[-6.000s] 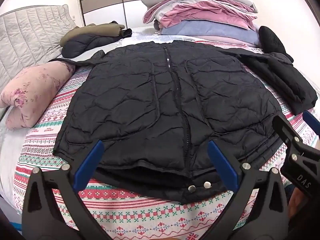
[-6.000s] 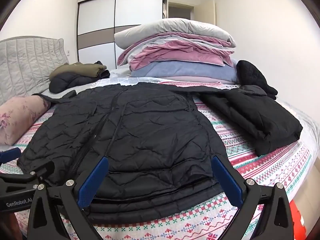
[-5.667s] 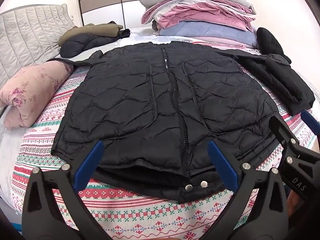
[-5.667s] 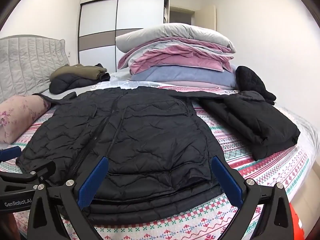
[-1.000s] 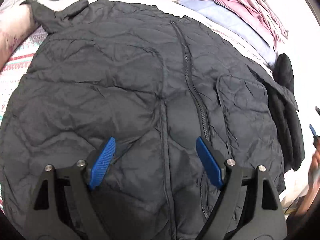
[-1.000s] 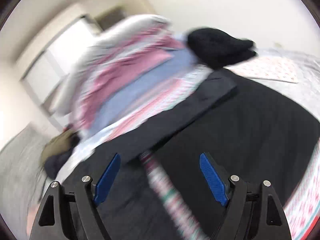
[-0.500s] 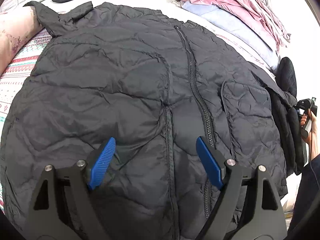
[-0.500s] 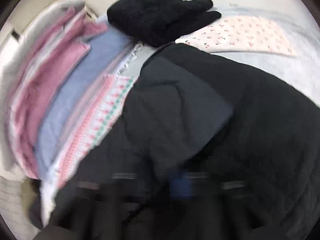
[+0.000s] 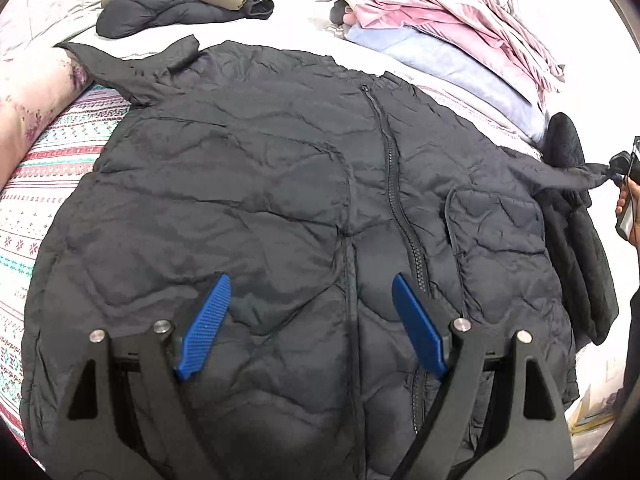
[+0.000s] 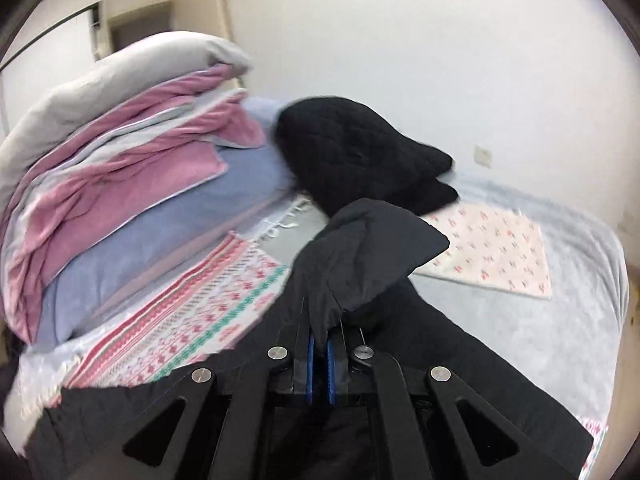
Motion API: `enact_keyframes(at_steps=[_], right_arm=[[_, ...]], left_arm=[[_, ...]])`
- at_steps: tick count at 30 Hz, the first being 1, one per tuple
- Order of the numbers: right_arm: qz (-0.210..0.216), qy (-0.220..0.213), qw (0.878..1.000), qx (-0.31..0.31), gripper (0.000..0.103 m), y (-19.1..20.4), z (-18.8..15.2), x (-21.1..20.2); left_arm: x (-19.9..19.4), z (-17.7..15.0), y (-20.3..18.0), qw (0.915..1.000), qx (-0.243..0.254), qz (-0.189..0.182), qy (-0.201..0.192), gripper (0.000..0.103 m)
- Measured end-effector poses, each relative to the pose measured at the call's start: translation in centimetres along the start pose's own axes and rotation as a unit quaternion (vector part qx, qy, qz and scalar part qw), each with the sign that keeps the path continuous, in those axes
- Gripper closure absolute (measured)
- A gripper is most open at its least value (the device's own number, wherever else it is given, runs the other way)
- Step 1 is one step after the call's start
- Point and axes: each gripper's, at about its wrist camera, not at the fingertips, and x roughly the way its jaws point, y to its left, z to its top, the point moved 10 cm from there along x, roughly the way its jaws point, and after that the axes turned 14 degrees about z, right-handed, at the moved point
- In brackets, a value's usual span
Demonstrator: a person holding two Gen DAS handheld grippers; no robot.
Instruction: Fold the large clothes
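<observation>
A black quilted jacket [image 9: 280, 208] lies zipped and face up across the bed, filling the left wrist view. My left gripper [image 9: 310, 322] hovers open over its lower front, blue pads spread either side of the zip, nothing between them. The jacket's right sleeve [image 9: 560, 172] is stretched out to the right, its cuff pinched in my right gripper [image 9: 618, 166] at the frame edge. In the right wrist view my right gripper [image 10: 319, 354] is shut on that sleeve cuff [image 10: 372, 252], the dark fabric bunching up from between the blue pads.
A stack of folded pink, grey and blue bedding [image 10: 120, 152] sits at the bed's far side, with a black quilted garment [image 10: 352, 156] beside it. Folded olive and dark clothes [image 9: 180, 2] lie far left, a pink pillow [image 9: 28, 96] at left. Another folded black garment [image 9: 576, 256] lies beside the jacket's right edge.
My right gripper went from open to shut on the sleeve cuff and has pulled it outward and up, drawing the sleeve taut. The left gripper stayed open over the jacket.
</observation>
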Motion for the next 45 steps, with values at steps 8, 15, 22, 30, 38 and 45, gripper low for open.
enact_keyframes(at_steps=[8, 15, 22, 30, 38, 45], right_arm=[[0.159, -0.061, 0.977, -0.127, 0.099, 18.7, -1.9, -6.6], [0.255, -0.046, 0.936, -0.238, 0.099, 37.2, -10.3, -10.1], [0.267, 0.074, 0.920, -0.278, 0.099, 44.4, -26.1, -3.1], [0.263, 0.201, 0.890, -0.315, 0.095, 43.2, -38.1, 1.9], [0.371, 0.311, 0.838, -0.251, 0.035, 44.0, -40.3, -1.4], [0.366, 0.358, 0.847, -0.141, 0.033, 40.0, -38.8, -7.4]], left_arm=[[0.0, 1.8, 4.2, 0.9978, -0.066, 0.007, -0.004, 0.020], [-0.3, 2.4, 6.9, 0.9937, -0.112, -0.007, 0.003, 0.020], [-0.2, 2.7, 9.2, 0.9880, -0.152, -0.021, 0.017, 0.020], [0.2, 2.9, 10.0, 0.9829, -0.178, -0.034, 0.031, 0.020], [0.9, 2.6, 9.9, 0.9825, -0.179, -0.031, 0.041, 0.020], [1.1, 2.6, 10.4, 0.9801, -0.190, -0.036, 0.046, 0.020]])
